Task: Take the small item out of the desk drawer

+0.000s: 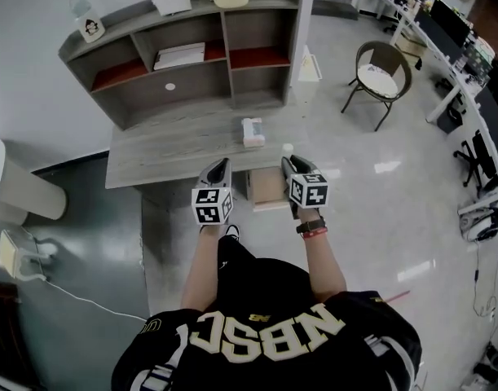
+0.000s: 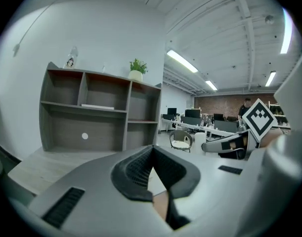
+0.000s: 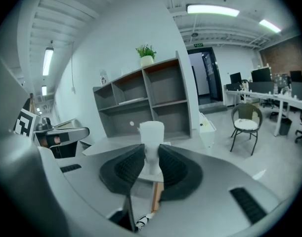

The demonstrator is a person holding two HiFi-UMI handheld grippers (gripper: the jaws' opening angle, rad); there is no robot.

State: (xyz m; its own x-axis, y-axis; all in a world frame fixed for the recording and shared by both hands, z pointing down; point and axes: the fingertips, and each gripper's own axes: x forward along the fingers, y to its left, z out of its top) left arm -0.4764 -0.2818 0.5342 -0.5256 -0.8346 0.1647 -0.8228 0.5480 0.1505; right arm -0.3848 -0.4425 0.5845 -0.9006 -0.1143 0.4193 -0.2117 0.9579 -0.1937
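Plainly, the right gripper (image 3: 151, 154) is pinching the small white item (image 3: 151, 132) between its ribbed pads. The item stands upright, with its wider top clear above the jaws. The grip sits low on its body, which I judge is meant to stop it tipping.

The item is out of the drawer (image 1: 267, 187). In the head view it is carried in the air and shows against the front right corner of the bench (image 1: 175, 149), touching no surface.

The left gripper (image 2: 151, 151) has its jaws pressed together at the tips with nothing between them. It is held level beside the right gripper and apart from it, and I judge it idle and positioned clear of the carrying path.

Below both grippers the drawer stands pulled out from under the bench edge. Whether anything lies in it cannot be told.

A tissue box (image 1: 253, 131) sits on the bench just beyond the grippers, untouched. The shelf unit (image 1: 183, 63) stands at the back.

Assessment: the removal is essentially complete. What remains is setting the item down, and the bare bench surface near the tissue box suits that. The risk is a tall piece held on a narrow pinch.
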